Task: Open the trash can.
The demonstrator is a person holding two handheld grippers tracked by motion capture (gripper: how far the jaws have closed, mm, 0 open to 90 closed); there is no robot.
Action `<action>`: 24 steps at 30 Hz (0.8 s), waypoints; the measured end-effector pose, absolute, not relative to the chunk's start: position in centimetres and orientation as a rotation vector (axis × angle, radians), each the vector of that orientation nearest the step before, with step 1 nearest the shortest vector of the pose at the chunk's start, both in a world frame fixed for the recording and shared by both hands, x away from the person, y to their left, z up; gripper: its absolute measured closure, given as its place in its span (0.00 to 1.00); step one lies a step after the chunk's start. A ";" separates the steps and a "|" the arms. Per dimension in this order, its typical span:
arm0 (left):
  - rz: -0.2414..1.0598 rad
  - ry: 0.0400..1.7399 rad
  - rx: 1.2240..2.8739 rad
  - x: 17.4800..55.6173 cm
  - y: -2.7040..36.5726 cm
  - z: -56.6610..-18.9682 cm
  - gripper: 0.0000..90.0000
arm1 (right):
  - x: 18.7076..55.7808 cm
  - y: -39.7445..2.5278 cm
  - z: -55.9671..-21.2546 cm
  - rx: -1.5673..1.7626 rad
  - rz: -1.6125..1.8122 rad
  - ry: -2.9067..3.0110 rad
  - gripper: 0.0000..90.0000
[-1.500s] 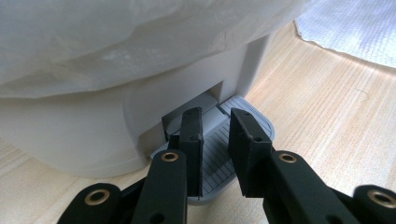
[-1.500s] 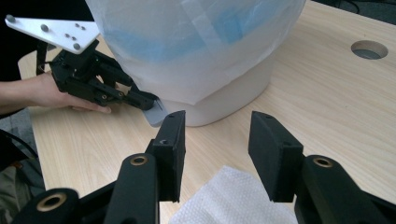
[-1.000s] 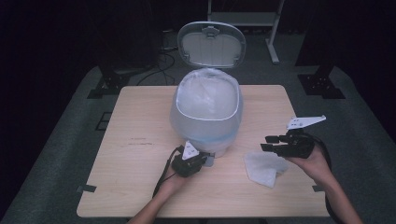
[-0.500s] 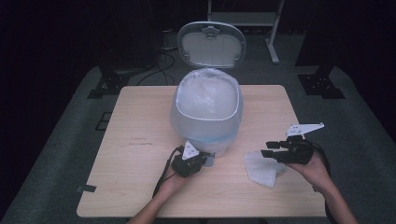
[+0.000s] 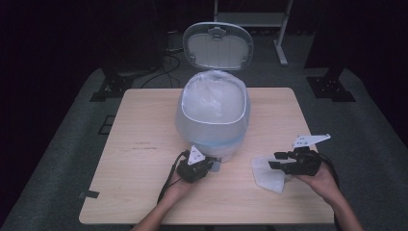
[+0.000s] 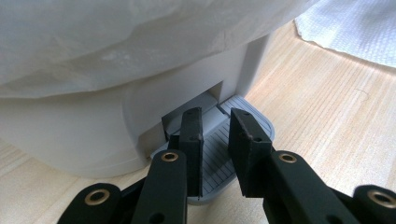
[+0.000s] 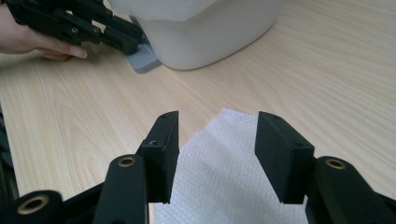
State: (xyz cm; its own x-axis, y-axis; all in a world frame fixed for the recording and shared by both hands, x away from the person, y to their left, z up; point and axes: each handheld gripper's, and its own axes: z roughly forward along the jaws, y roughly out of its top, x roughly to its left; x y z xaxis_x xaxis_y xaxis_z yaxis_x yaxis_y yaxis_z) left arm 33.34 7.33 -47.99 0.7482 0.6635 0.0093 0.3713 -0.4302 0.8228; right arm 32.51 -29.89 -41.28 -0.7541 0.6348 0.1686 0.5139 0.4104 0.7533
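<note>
White paper towel (image 5: 267, 173) now lies under the lowered right hand-held gripper (image 5: 277, 160).

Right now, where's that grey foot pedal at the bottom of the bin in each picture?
High view: the grey pedal peeks out at the bin's front base, beside the left gripper.
Left gripper view: centre, under the jaws.
Right gripper view: upper left, below the other gripper.
Shared landmark: the white bin, with the pedal at its foot.
</note>
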 end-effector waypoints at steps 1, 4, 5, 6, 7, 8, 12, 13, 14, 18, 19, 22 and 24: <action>0.420 0.778 2.065 33.3 7.3 -48.0 0.83 | 32.5 -29.9 -41.4 1.029 1.259 2.516 0.53; 0.422 0.777 2.059 33.3 7.3 -48.0 0.83 | 32.3 -30.0 -41.8 1.024 1.252 2.522 0.52; 0.421 0.777 2.061 33.3 7.3 -48.0 0.83 | 32.3 -30.0 -42.0 1.027 1.250 2.528 0.51; 0.418 0.779 2.061 33.3 7.3 -48.0 0.83 | 32.2 -30.0 -42.2 1.027 1.241 2.533 0.51; 0.419 0.779 2.061 33.3 7.3 -48.0 0.83 | 32.2 -30.0 -42.3 1.028 1.234 2.537 0.50; 0.420 0.778 2.061 33.3 7.3 -48.0 0.83 | 32.1 -30.1 -42.5 1.028 1.226 2.539 0.49; 0.420 0.778 2.062 33.3 7.3 -48.0 0.83 | 31.9 -30.2 -43.2 1.029 1.200 2.551 0.46; 0.420 0.778 2.062 33.3 7.3 -48.0 0.83 | 31.9 -30.2 -43.4 1.027 1.192 2.553 0.45; 0.420 0.778 2.062 33.3 7.3 -48.0 0.83 | 31.9 -30.2 -43.5 1.024 1.183 2.555 0.44; 0.418 0.779 2.062 33.3 7.3 -48.0 0.83 | 31.7 -30.2 -44.1 1.034 1.159 2.561 0.42; 0.418 0.778 2.062 33.3 7.3 -48.0 0.83 | 31.7 -30.3 -44.2 1.034 1.156 2.562 0.42; 0.416 0.779 2.062 33.3 7.3 -48.0 0.83 | 31.7 -30.3 -44.6 1.041 1.133 2.567 0.39; 0.417 0.779 2.062 33.3 7.3 -48.0 0.83 | 31.7 -30.2 -44.9 1.040 1.104 2.572 0.37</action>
